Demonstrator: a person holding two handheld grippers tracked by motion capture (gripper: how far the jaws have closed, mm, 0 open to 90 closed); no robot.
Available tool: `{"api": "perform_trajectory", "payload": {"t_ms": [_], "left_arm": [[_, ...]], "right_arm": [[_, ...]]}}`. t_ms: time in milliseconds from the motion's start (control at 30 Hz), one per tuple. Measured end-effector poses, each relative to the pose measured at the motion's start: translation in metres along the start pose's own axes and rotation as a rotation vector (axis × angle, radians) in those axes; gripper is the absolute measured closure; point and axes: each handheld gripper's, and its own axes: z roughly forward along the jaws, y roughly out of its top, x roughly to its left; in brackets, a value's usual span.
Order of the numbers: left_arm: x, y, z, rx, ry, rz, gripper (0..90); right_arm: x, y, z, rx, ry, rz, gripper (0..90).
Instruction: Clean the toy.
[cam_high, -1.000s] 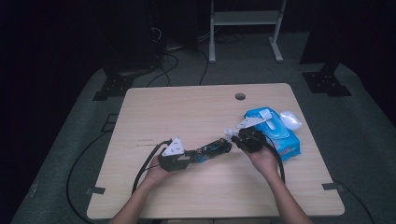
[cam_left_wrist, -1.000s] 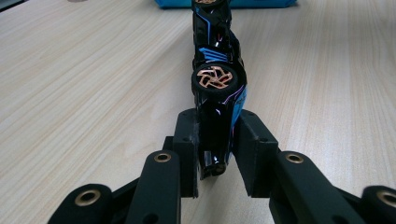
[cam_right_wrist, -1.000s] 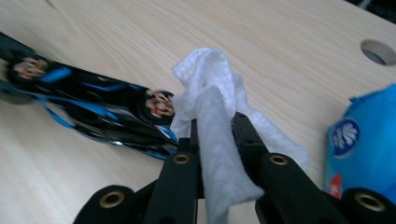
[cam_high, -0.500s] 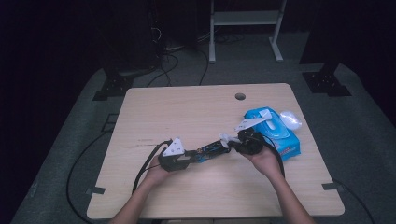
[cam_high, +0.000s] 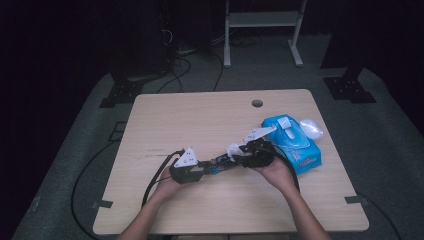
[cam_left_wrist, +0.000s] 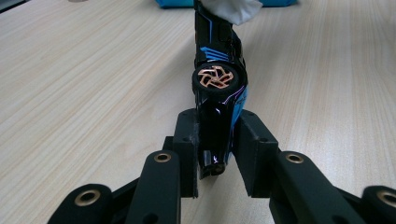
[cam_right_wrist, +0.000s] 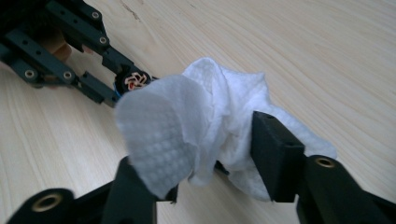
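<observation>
A pale wooden surface (cam_high: 200, 120) fills the middle of the high view, with a small round hole (cam_high: 257, 103) near its upper edge; around it lies grey floor in a dark room, a white metal stand (cam_high: 262, 30) at the top centre and black cables (cam_high: 187, 70) trailing at the upper left; a blue wipe packet (cam_high: 300, 145) sits right of centre on the surface, a white sheet poking from its lid.

The toy car (cam_left_wrist: 218, 88), black with blue stripes and a copper-spoked wheel, is just below the centre of the high view, held off the wood between the two tools; in the left gripper view it runs up the middle of the frame, its near end clamped between the jaws of the left hand-held gripper (cam_left_wrist: 215, 154); its far end disappears under a white wipe (cam_right_wrist: 205, 126) at the top of that frame.

The right hand-held gripper (cam_right_wrist: 219, 149) is clenched on the crumpled wipe, which bulges over both jaws in the centre of the right gripper view and presses against the car; the car's wheel peeks out at the upper left beside the left tool.
</observation>
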Motion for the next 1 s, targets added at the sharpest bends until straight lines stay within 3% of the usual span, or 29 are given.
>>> {"api": "perform_trajectory", "payload": {"t_ms": [200, 367, 467, 567, 600, 667, 700, 767, 867, 900, 933, 1000], "left_arm": [[0.0, 0.0, 0.0, 0.003, 0.002, 0.008, 71.0], [0.0, 0.0, 0.0, 0.0, 0.0, 0.002, 70.7], [0.0, 0.0, 0.0, 0.001, 0.0, 0.002, 70.7], [0.0, 0.001, 0.0, 0.005, 0.003, 0.007, 70.8], [0.001, 0.0, 0.0, 0.001, 0.004, 0.001, 70.8], [0.001, 0.0, 0.0, 0.003, 0.003, 0.003, 70.8], [0.001, 0.0, 0.0, 0.003, 0.003, 0.003, 70.8], [0.001, 0.0, 0.001, 0.004, 0.001, 0.002, 70.9], [0.0, 0.001, 0.002, 0.003, -0.003, -0.002, 70.8], [0.0, 0.001, 0.002, 0.0, -0.004, -0.003, 70.9], [0.0, 0.001, 0.003, -0.001, -0.005, -0.005, 70.9], [-0.001, 0.001, 0.003, -0.001, -0.004, -0.003, 71.0]], "right_arm": [[0.002, 0.008, 0.017, -0.009, 0.033, 0.033, 53.4], [0.003, 0.008, 0.026, -0.017, 0.002, 0.053, 69.9], [0.005, 0.007, 0.027, -0.029, -0.009, 0.037, 77.8], [0.006, 0.006, 0.023, -0.023, -0.015, 0.016, 80.1], [0.003, 0.004, 0.016, -0.026, -0.045, 0.003, 80.4], [0.001, 0.003, 0.013, -0.019, -0.059, -0.002, 80.4], [-0.003, -0.001, 0.008, -0.012, -0.095, 0.009, 80.6], [-0.01, -0.008, 0.002, -0.009, -0.11, 0.041, 80.8], [-0.006, -0.009, 0.002, -0.01, -0.111, 0.031, 80.9], [0.007, -0.004, 0.009, -0.008, -0.081, -0.013, 81.0], [0.007, -0.004, 0.009, -0.008, -0.081, -0.013, 81.0], [0.023, 0.003, 0.018, -0.009, -0.04, -0.044, 81.0]]}}
